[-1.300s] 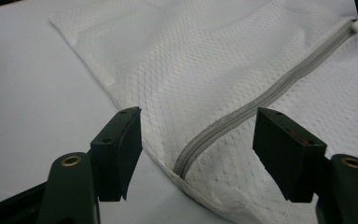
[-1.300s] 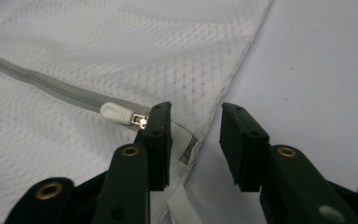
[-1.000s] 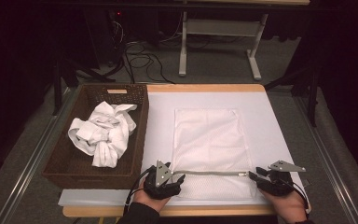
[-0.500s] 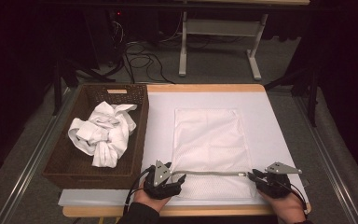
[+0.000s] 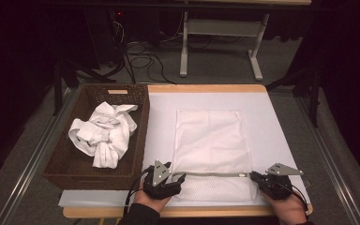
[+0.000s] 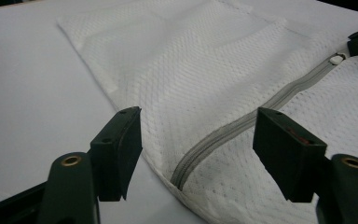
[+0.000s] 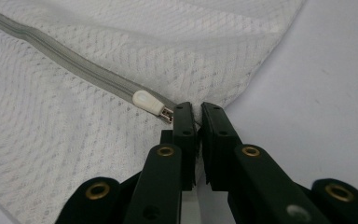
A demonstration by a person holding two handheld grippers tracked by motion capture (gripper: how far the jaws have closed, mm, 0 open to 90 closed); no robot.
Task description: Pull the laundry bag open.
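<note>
Right claw (image 5: 254, 176) slightly nearer person.

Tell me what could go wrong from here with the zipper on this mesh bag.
1. The right gripper pinches the mesh bag beside the white zipper pull, not on it; pulling may only drag fabric.
2. The left gripper is open around the zipper end, so nothing anchors the bag and it may slide.

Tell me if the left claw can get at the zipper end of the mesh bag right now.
Probably yes. The left claw is open, its jaws standing either side of the zipper end on the mesh bag, with nothing between them. The right claw is shut on the bag's far corner, near the pull.
</note>
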